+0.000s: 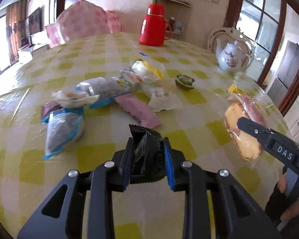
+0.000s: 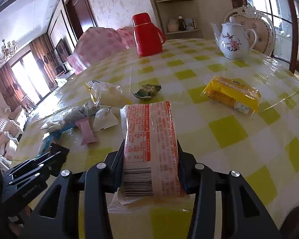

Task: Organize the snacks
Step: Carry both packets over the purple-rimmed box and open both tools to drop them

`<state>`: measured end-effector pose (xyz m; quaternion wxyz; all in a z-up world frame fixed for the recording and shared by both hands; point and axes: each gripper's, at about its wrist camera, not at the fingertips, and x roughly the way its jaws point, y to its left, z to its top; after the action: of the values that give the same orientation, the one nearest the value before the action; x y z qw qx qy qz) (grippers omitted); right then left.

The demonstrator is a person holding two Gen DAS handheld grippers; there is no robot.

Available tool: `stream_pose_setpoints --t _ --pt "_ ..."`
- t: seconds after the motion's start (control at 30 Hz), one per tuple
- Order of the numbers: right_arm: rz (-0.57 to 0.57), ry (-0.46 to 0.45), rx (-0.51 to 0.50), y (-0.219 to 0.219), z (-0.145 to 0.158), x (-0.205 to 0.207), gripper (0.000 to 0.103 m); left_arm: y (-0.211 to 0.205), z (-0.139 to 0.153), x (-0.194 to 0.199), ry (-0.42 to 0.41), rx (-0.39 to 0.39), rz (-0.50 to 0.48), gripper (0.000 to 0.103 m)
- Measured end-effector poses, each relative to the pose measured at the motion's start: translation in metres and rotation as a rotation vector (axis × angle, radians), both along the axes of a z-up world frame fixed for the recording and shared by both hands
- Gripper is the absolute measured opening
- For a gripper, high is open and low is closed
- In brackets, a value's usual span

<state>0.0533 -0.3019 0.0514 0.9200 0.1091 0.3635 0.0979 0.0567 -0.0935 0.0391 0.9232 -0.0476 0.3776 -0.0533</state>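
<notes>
Left gripper (image 1: 148, 155) clamps a black packet (image 1: 143, 149); right gripper (image 2: 150, 155) clamps an orange-printed packet (image 2: 151, 139) above bare tablecloth (image 2: 227, 131).

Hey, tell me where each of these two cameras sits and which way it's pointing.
Left wrist view: sits on the left gripper, looking across the checked table toward the snack pile; its fingers pinch a black packet; the right gripper with its pastry and the person's hand show at right.
Right wrist view: sits on the right gripper, which clamps an orange-printed pastry pack; the left gripper shows lower left.
Shared: red flask, white teapot.
</notes>
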Motion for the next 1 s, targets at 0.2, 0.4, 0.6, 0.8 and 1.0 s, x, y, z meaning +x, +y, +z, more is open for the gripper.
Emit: stream_pose_setpoints --t 0.2,0.4,0.6,0.8,1.0 --pt "0.018 -0.005 0.029 0.008 -0.001 -0.017 0.044 0.007 0.004 -0.017 -0.020 0.005 0.021 0.029" --pt "0.062 -0.018 0.052 0.027 -0.001 -0.037 0.044 0.018 0.007 -0.045 -0.039 0.005 0.034 0.029" --pt "0.114 -0.026 0.046 0.052 -0.002 -0.065 0.044 0.032 0.014 -0.074 -0.053 0.027 0.041 0.029" --pt "0.137 -0.037 0.084 0.063 -0.001 -0.091 0.044 0.046 0.017 -0.098 -0.056 0.050 0.041 0.029" --pt "0.178 -0.040 0.139 0.080 0.000 -0.119 0.044 0.064 0.023 -0.130 -0.068 0.081 0.048 0.029"
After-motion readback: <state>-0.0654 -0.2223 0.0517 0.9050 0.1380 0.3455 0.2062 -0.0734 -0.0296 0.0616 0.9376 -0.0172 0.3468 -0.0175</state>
